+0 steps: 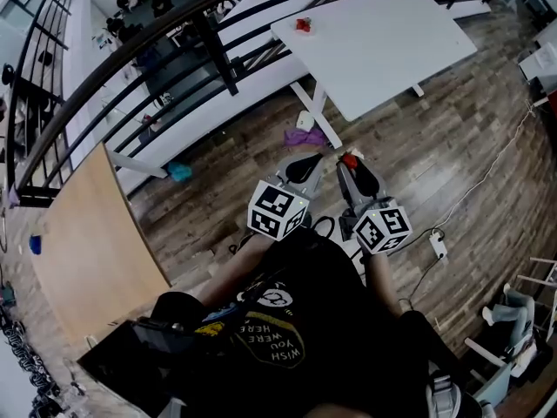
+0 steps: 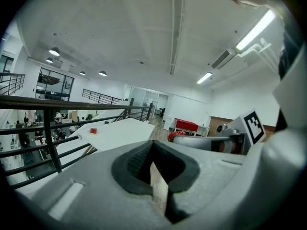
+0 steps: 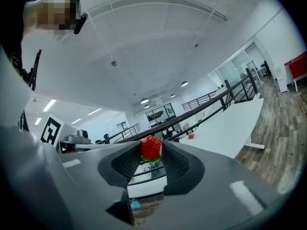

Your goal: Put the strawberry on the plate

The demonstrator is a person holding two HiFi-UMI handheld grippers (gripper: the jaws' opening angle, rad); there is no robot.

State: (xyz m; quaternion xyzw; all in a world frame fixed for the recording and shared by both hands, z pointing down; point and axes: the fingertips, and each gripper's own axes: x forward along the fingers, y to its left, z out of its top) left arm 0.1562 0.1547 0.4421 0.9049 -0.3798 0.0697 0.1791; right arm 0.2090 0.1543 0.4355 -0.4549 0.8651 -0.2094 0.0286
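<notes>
Clamping right gripper (image 3: 151, 151) around glossy red strawberry (image 3: 151, 146)

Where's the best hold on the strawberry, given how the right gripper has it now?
Across the broad red body, as it is held now. The right gripper pinches the strawberry on its two sides, right at the fingertips, with the leafy end hanging below the pads. The fruit is widest there and the leaves are clear of the pads, so this side-on grip looks sound.

Small red strawberry (image 3: 151, 146), green leaves at its lower end, intact. It is clamped between the black ribbed pads (image 3: 175, 164) of the right gripper (image 3: 152, 152), held clear above the wooden floor (image 1: 435, 146).
</notes>
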